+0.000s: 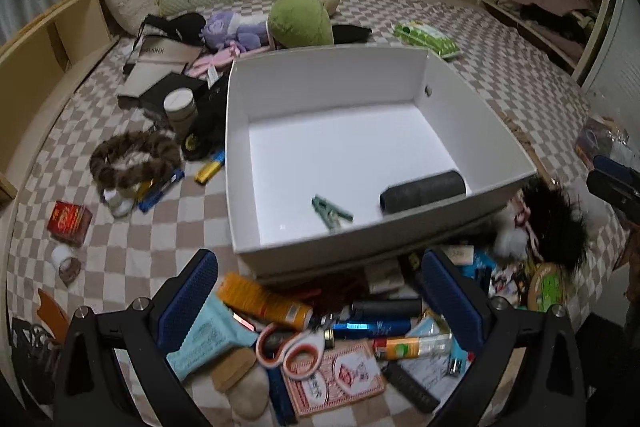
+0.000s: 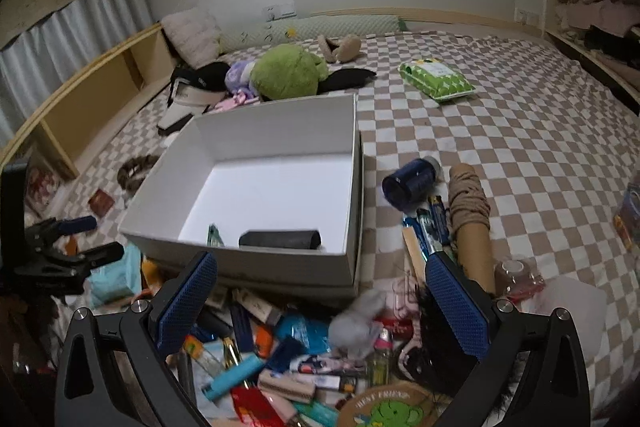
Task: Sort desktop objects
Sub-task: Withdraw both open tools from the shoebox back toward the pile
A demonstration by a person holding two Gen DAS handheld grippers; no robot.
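A white open box (image 1: 480, 107) (image 2: 248, 119) sits on the checkered bed. Inside lie a dark grey cylinder (image 1: 423, 191) (image 2: 280, 239) and a green clip (image 1: 332, 214) (image 2: 214, 235). My left gripper (image 1: 318, 291) is open and empty, above a pile in front of the box: an orange tube (image 1: 264, 301), scissors (image 1: 290, 349), a blue pen (image 1: 372, 327), a red card pack (image 1: 334, 375). My right gripper (image 2: 320, 295) is open and empty above another pile with a grey fluffy toy (image 2: 356, 327) and a light blue lighter (image 2: 234, 377).
Left of the box lie a fur scrunchie (image 1: 134, 157), a red packet (image 1: 69, 218) and a beige cup (image 1: 181, 109). Right of it are a blue thread spool (image 2: 412, 183), a cardboard tube with twine (image 2: 470, 211) and a green wipes pack (image 2: 436, 77). Plush toys (image 2: 286, 71) lie behind.
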